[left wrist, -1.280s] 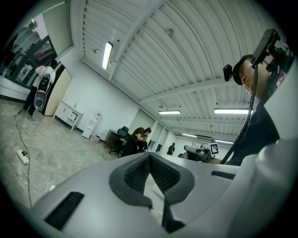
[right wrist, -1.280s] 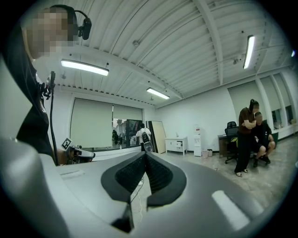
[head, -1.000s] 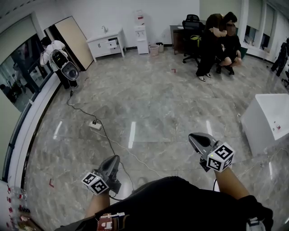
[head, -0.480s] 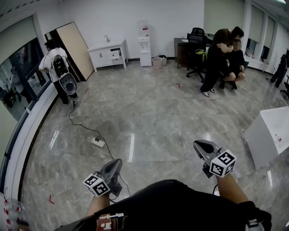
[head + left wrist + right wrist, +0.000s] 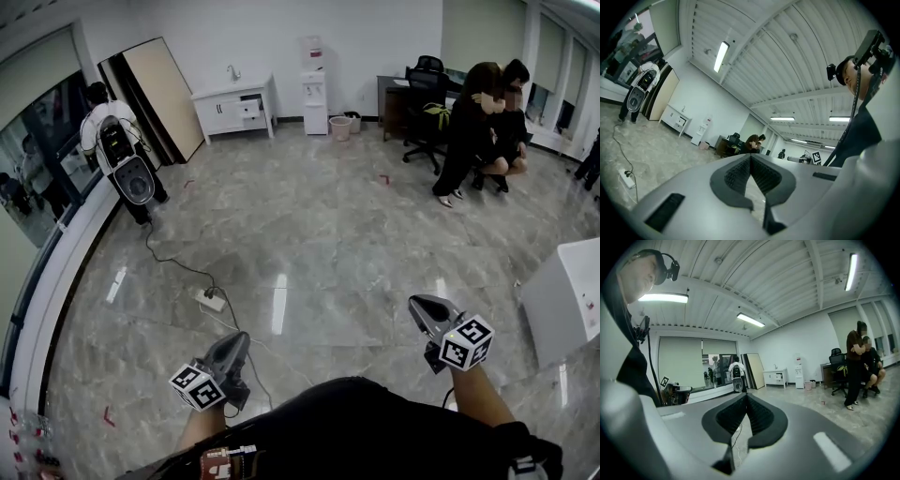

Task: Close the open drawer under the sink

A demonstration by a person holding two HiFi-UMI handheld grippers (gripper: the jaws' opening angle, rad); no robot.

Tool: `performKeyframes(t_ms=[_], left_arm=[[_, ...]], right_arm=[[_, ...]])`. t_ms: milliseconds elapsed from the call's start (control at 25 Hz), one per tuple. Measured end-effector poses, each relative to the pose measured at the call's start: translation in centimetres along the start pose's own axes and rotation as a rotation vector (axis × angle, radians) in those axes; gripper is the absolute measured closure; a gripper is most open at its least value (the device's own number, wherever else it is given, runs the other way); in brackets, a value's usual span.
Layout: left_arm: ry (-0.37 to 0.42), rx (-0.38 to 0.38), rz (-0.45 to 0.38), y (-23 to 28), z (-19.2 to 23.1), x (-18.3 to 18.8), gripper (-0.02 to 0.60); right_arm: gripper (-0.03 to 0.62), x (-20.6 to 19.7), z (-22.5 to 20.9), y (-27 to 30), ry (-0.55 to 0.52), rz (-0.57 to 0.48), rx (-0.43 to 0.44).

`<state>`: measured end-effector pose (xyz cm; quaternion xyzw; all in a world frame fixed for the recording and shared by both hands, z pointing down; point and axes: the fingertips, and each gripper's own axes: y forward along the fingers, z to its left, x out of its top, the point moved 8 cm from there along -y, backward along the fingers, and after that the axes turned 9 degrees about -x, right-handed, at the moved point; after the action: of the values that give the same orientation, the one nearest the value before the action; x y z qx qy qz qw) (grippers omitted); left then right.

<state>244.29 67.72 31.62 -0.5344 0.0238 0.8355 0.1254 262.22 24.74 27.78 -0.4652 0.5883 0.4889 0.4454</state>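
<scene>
We see grey marble floor (image 5: 309, 234) running ahead, with the white sink cabinet (image 5: 225, 97) far off at 11 o'clock against the back wall. Left tool (image 5: 240, 339) and right tool (image 5: 421, 304) sit low near us, both pinched together, nothing between. The cabinet's drawer (image 5: 249, 109) is pulled out.

No word, number or brand can be read in any view. Only black-and-white square patterns are carried: on the left cube (image 5: 197, 386) behind the left claw (image 5: 240, 339), and on the right cube (image 5: 466, 341) behind the right claw (image 5: 420, 303). A far marker (image 5: 816, 157) of that kind is caught in the left gripper view, and a second marker (image 5: 664, 380) in the right gripper view. The reddish patch on the water dispenser (image 5: 313, 52) is too small to be read.
</scene>
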Motion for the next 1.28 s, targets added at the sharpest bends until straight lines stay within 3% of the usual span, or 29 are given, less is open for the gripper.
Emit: performKeyframes(t_ms=[400,560,680,1000,1280], left_arm=[[0.032,0.163,-0.108,11.4,2.4,0.7,0.589],[0.039,0.183,-0.154,17.6,2.7,0.7,0.589],[0.043,0.168,-0.127,22.0,2.9,0.5,0.589],[0.031,0.175,-0.098,26.7,7.8,2.1,0.589],[0.025,0.101,-0.107,29.5,17.3,5.1,0.589]], right_arm=[[0.592,2.5,-14.4,9.0,0.011,0.015,0.151],[0.592,3.9,-20.6,11.6,-0.011,0.015,0.194],[0.592,4.5,-24.1,13.7,-0.002,0.019,0.209],[0.592,5.1,-27.2,20.7,0.006,0.052,0.243],[0.592,6.7,-27.1,28.6,-0.038,0.055,0.196]])
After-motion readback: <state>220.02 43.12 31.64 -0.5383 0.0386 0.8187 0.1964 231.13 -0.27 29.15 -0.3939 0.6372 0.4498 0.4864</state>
